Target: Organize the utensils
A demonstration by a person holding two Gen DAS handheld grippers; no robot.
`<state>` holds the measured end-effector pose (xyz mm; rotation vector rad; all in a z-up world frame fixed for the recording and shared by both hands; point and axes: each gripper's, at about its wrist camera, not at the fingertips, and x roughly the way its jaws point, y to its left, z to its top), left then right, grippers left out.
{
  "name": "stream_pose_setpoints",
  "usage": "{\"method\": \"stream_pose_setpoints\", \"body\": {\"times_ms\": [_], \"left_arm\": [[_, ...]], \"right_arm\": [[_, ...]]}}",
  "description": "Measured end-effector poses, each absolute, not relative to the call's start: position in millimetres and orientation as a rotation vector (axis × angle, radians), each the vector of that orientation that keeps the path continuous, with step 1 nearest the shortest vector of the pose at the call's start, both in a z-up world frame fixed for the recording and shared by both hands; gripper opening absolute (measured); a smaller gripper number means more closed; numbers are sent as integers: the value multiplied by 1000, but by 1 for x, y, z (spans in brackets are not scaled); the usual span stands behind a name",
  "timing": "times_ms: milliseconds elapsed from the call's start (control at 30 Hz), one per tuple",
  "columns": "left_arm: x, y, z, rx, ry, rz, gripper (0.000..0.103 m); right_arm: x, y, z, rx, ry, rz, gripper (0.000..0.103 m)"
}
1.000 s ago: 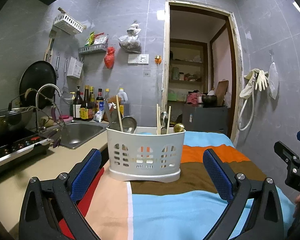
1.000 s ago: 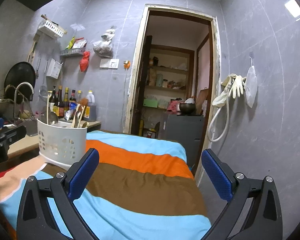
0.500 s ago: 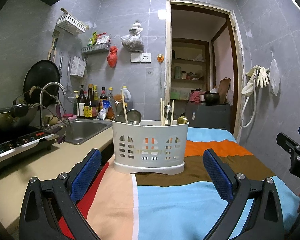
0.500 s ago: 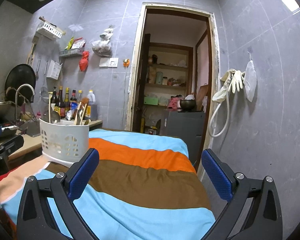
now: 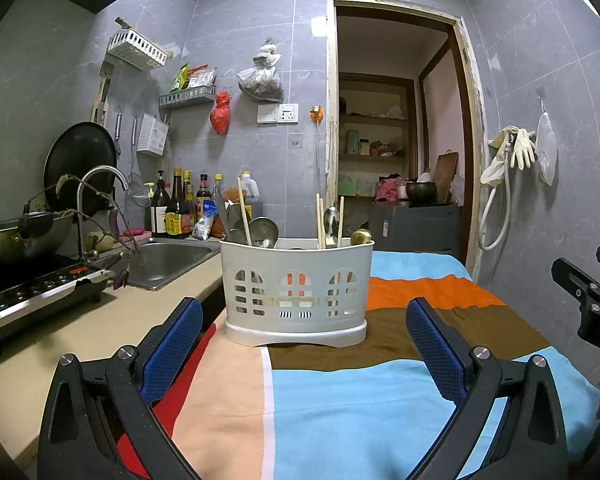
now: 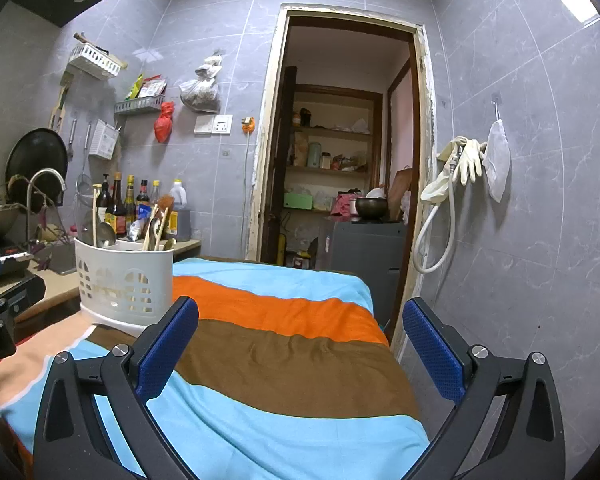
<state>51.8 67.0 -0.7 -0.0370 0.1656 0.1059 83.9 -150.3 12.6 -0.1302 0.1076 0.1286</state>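
Grey-tiled walls (image 5: 260,20), open doorway (image 6: 340,152)

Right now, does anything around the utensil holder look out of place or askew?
Nothing is spilled or damaged. The white utensil caddy stands upright on the striped cloth, close to its left edge. One chopstick leans alone among the spoons, apart from the other chopsticks.

A white plastic utensil holder (image 5: 297,292) with arched cut-outs stands upright on the striped cloth (image 5: 340,384), near its left edge. Inside it stand wooden chopsticks (image 5: 320,222), metal spoons (image 5: 263,233) and a gold-coloured spoon (image 5: 361,237), all leaning slightly
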Motion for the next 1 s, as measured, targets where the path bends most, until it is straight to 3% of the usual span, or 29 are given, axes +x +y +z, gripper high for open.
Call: {"method": "stream_pose_setpoints", "body": {"times_ms": [1000], "left_arm": [[54, 71, -1, -35, 172, 106, 100]], "right_arm": [[84, -151, 13, -125, 110, 126, 103]]}}
